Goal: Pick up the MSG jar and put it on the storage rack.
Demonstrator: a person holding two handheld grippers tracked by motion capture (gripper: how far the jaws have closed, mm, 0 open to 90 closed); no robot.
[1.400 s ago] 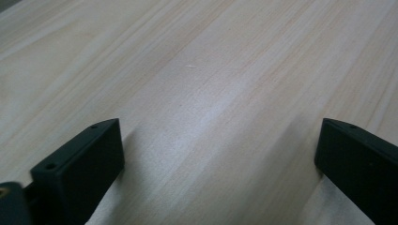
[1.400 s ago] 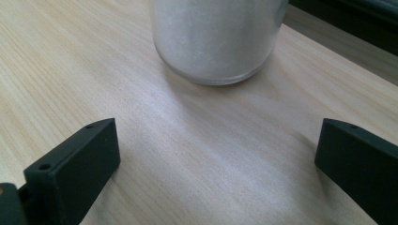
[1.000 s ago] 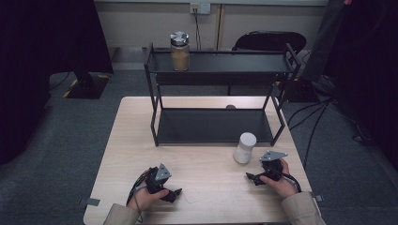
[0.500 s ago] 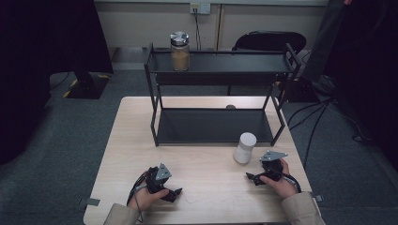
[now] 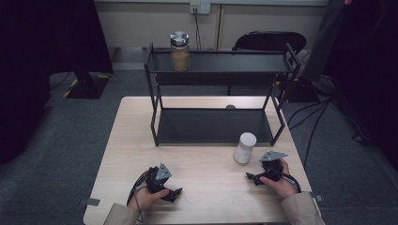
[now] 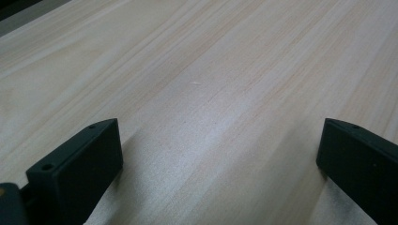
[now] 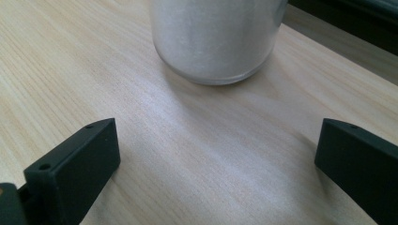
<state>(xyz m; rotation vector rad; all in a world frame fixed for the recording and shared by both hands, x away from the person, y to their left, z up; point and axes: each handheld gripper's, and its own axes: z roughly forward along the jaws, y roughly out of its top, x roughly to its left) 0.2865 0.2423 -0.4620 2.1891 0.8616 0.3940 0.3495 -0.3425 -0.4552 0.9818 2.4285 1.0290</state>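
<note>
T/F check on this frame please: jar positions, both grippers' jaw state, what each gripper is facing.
1. The white jar stands upright on the table, in front of the rack's lower shelf. True.
2. The right gripper is shut on the white jar. False: its jaws stand wide apart with bare wood between them, and the jar sits ahead of them, untouched.
3. The brown jar with a metal lid stands on the top shelf of the black rack. True.
4. The left gripper holds a jar. False: its jaws are open over bare tabletop.
5. The white jar lies tipped on its side. False: it is upright.
</note>
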